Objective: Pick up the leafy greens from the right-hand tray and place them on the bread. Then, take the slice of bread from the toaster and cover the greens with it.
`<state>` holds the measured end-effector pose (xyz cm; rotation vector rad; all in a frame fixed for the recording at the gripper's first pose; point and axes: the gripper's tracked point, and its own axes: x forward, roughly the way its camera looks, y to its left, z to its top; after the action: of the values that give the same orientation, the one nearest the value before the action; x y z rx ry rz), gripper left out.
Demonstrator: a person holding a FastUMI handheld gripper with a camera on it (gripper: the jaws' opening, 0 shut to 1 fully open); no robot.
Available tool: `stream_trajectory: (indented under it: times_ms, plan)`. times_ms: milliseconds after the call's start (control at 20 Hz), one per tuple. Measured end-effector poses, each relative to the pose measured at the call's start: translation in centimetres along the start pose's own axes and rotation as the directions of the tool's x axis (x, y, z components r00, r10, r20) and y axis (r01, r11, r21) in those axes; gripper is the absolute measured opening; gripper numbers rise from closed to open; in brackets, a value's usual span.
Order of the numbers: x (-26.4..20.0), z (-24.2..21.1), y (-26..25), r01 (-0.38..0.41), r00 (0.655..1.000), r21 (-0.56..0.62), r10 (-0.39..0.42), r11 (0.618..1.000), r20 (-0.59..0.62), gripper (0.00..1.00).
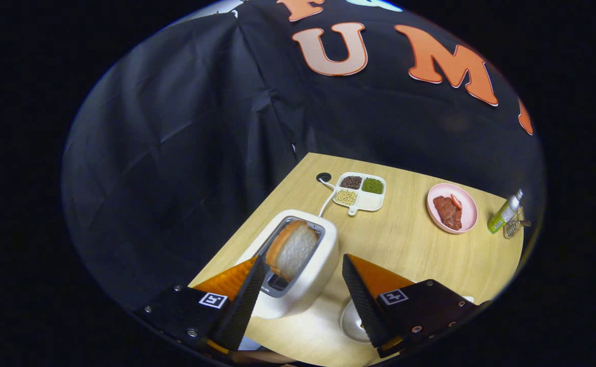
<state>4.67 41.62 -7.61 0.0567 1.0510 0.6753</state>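
Note:
A slice of bread (292, 248) with a brown crust stands upright in the slot of a white toaster (313, 275) on the wooden table (405, 244). My gripper (303, 265) hangs above the toaster, open, with the slice and the slot lying between the two fingers (244, 300). Neither finger touches the bread. The right finger partly covers a white round plate (351, 321) on the table beneath it.
Beyond the toaster lies a white divided tray (360, 191) with dark, green and yellow beans, and a cable runs from the toaster to a hole in the table. A pink plate (452, 208) with red meat slices sits further right, next to a green bottle (504, 211).

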Motion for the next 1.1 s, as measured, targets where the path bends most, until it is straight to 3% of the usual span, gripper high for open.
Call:
stream_trajectory:
  times_ms: [250,550,750,900,1000,1100]
  plan:
    - [3.2,0.4,1.7,-0.004,0.998,0.022,0.005,1.0,-0.067,0.92]
    - [6.7,-0.6,0.5,0.047,0.99,0.061,-0.038,0.997,-0.138,0.8]
    - [7.7,-1.5,1.1,0.015,0.987,0.119,0.004,0.993,-0.162,0.61]
    - [7.3,-1.1,0.4,0.028,0.991,0.133,-0.009,0.991,-0.136,0.33]
    - [6.5,-0.8,-0.2,0.031,0.994,0.135,-0.016,0.99,-0.11,0.2]
    - [5.2,-0.2,-0.2,0.004,0.997,0.144,0.007,0.99,-0.074,0.15]
